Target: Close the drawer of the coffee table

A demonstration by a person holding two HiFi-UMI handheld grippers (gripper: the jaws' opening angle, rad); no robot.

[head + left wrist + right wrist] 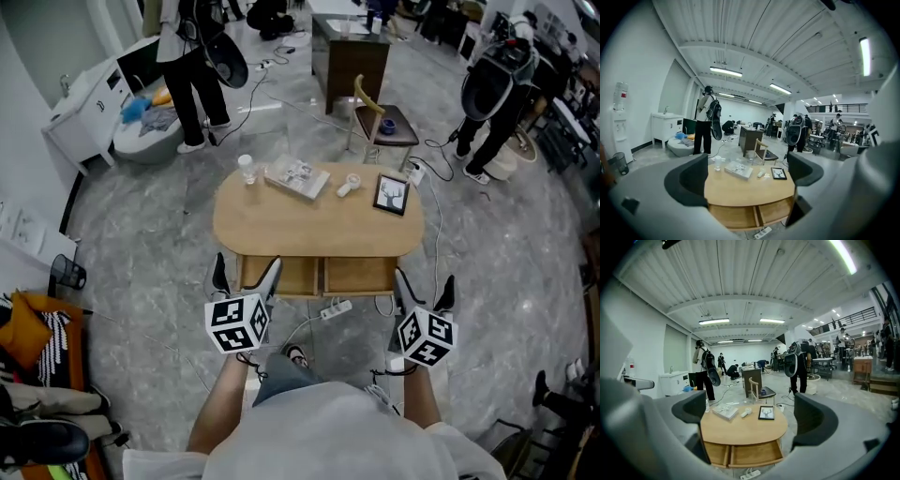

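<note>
An oval wooden coffee table (319, 230) stands in front of me on the grey floor. Two drawers under its near edge are pulled out: the left drawer (279, 275) and the right drawer (359, 275), the latter also seen in the right gripper view (757, 452). My left gripper (246, 279) hovers open and empty just before the left drawer. My right gripper (427, 289) is open and empty off the table's near right corner. Both gripper views look across the table top (747, 187) between their spread dark pads (813, 420).
On the table lie a clear cup (247, 169), a magazine (297, 177), a small white object (348, 185) and a framed picture (391, 194). A white power strip (335, 308) lies on the floor under the drawers. A chair (380, 117) and standing people are beyond.
</note>
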